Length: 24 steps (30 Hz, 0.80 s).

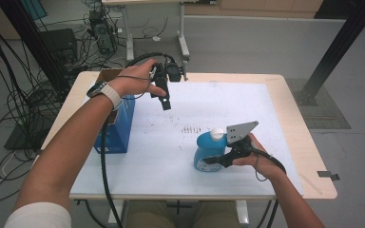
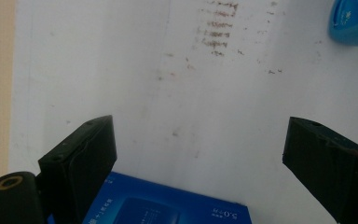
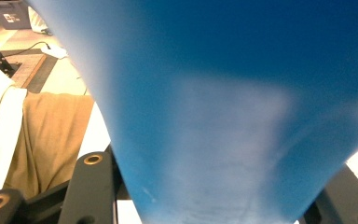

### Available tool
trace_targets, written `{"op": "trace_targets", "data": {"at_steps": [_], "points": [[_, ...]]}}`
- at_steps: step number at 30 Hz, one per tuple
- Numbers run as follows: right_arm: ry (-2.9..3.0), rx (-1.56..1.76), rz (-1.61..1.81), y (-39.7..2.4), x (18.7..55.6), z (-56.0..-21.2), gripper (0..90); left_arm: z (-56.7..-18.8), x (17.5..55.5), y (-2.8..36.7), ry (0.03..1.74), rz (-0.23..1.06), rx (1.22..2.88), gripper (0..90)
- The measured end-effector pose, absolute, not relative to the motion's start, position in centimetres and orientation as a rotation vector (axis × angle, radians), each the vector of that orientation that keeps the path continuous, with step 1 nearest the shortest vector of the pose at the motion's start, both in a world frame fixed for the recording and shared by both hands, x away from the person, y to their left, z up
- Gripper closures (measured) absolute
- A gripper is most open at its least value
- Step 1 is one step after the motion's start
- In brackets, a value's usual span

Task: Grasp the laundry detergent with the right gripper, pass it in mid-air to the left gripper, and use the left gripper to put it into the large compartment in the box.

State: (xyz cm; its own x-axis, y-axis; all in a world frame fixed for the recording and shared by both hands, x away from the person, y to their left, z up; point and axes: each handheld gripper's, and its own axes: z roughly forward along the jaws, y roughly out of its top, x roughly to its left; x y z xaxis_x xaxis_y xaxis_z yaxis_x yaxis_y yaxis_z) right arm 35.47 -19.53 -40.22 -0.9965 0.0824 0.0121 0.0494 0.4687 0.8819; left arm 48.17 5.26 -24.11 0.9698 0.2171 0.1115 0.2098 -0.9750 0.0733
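Your right gripper (image 1: 217, 160) is clamped on the blue bottle (image 1: 208, 151), upright near the table's near edge; your left gripper (image 1: 164, 100) hangs unclenched over the blue box (image 1: 119, 128) (far left), well apart.

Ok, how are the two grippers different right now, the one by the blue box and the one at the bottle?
The right gripper is shut on the blue bottle near the table's front edge; the left gripper is open and holds nothing. The left gripper hangs above the white table, jaws pointing down beside the blue box; the right gripper lies level, low at the bottle's side. Both have black jaws and trailing cables.
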Motion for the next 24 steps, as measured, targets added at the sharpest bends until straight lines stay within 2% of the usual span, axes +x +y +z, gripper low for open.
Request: {"op": "trace_targets", "data": {"at_steps": [24], "points": [[2.668,0.142,1.577,-19.42,35.29,-40.07,43.8,-24.28,48.03,5.22,0.332,0.177,3.060,10.2]]}}
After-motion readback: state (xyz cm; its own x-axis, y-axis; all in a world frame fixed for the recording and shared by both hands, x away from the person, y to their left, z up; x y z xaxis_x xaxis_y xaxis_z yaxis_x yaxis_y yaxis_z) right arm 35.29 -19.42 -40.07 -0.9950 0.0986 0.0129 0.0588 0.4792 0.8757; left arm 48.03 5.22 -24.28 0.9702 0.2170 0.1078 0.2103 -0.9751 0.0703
